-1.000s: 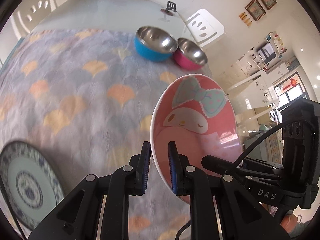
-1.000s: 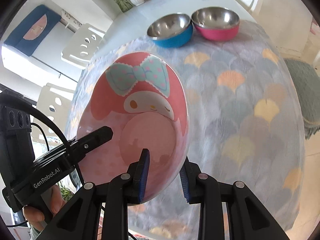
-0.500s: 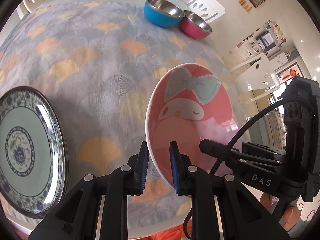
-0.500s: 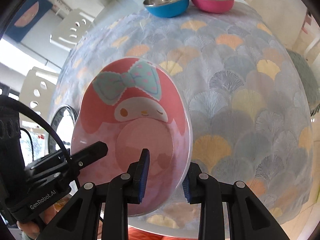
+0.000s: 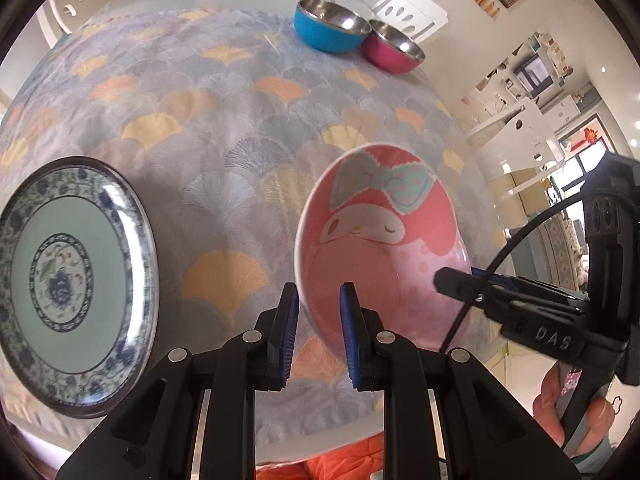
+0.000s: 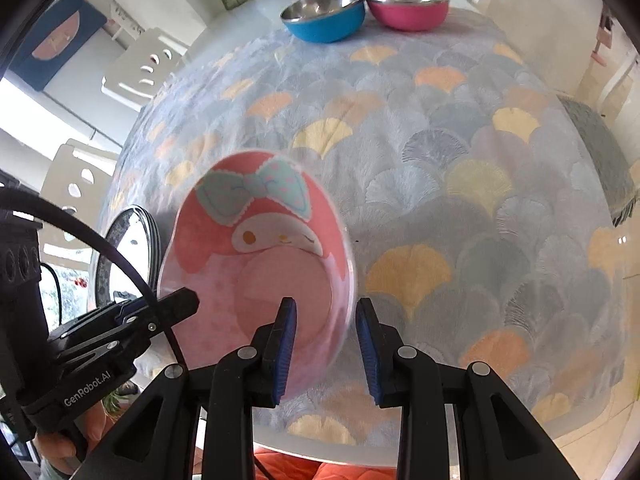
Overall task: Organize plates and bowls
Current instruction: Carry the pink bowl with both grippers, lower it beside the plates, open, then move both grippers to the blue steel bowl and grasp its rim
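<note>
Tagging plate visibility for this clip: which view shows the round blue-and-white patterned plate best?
The left wrist view: the round blue-and-white patterned plate shows nearly whole, face and floral centre clear. The right wrist view catches only an edge-on sliver behind the pink cartoon plate.

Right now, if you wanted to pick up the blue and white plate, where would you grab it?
Probably by the rim. The blue and white plate lies flat on the tablecloth, too wide to span, and its raised edge overhangs the cloth. The side facing the pink plate looks free, so I'd come in low from there, one finger under the rim.
</note>
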A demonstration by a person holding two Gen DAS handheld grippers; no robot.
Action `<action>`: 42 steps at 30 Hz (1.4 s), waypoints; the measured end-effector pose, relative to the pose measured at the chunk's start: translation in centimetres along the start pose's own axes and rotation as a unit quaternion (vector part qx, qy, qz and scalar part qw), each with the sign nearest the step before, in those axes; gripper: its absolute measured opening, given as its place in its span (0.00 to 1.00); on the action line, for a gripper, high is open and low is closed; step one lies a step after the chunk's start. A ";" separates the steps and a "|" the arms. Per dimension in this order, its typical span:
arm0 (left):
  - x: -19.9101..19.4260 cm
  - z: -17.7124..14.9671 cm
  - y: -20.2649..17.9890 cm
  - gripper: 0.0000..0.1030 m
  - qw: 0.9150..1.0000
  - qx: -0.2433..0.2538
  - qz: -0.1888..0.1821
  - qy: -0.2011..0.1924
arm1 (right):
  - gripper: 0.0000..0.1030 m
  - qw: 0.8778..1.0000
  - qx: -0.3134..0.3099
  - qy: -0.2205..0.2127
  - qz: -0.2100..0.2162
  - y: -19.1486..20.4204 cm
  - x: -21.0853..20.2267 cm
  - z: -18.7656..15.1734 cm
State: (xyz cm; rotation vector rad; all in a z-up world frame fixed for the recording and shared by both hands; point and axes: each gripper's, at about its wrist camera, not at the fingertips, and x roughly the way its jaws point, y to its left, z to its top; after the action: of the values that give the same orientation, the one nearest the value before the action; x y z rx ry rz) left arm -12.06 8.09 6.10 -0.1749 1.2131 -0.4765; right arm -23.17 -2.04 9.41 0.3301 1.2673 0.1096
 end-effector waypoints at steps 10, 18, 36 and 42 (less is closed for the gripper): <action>-4.9 0.3 0.9 0.18 0.998 -0.014 -0.018 -0.052 | 0.28 0.999 0.011 -0.033 0.023 0.0 -5.4 -1.0; -8.6 2.6 -0.2 0.18 0.995 0.008 -0.023 -0.099 | 0.34 0.996 0.018 -0.058 0.072 0.8 -8.4 1.1; -6.1 19.0 0.5 0.50 0.991 -0.018 -0.051 -0.126 | 0.52 0.992 0.055 -0.053 0.099 -2.1 -6.9 15.7; -1.0 24.1 0.6 0.50 0.994 -0.021 -0.053 -0.092 | 0.52 0.992 0.065 -0.035 0.098 -3.3 -3.6 20.4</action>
State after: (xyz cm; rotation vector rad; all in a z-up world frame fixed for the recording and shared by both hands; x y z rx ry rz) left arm 10.17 6.17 15.19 -0.3139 1.0375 -0.5150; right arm -5.25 -9.84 17.01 0.5654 1.1721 0.1814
